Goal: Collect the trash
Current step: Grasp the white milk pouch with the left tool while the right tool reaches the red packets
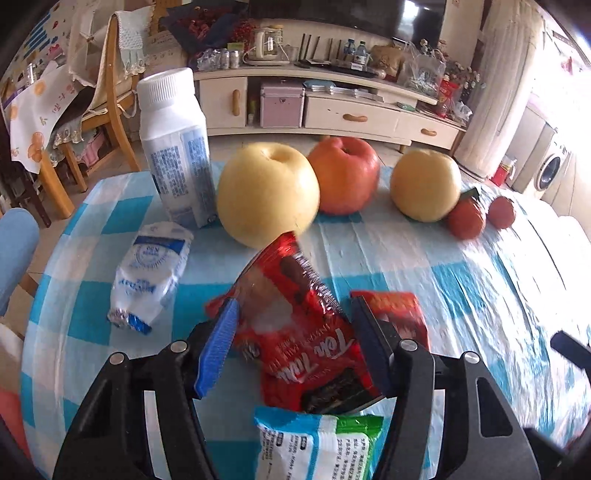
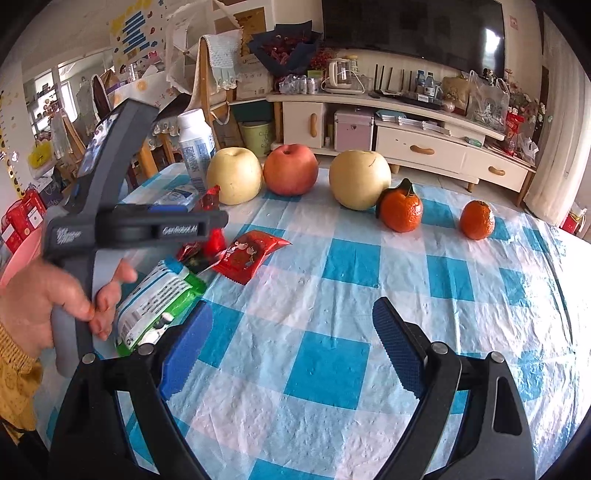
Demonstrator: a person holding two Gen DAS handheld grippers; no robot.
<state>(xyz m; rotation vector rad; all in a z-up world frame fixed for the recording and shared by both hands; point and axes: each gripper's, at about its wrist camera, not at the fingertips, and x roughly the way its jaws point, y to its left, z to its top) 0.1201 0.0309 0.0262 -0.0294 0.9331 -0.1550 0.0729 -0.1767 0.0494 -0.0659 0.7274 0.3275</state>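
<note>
We are in a home living room: a cream TV cabinet (image 2: 406,122) with wooden handles runs under a dark television (image 2: 410,29), cluttered with a kettle (image 2: 341,75) and water bottles (image 2: 424,83). Wooden chairs (image 1: 107,110) draped in lace stand nearby, a washing machine (image 1: 552,171) sits at the right, and we look over a checked tablecloth (image 2: 332,295).

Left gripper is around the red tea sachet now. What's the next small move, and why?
Probably close the left gripper. Its fingers straddle the red tea sachet with gaps on both sides, so nothing is pinched yet. The sachet's far end tilts up off the checked tablecloth, so closing before lifting seems safest.
</note>
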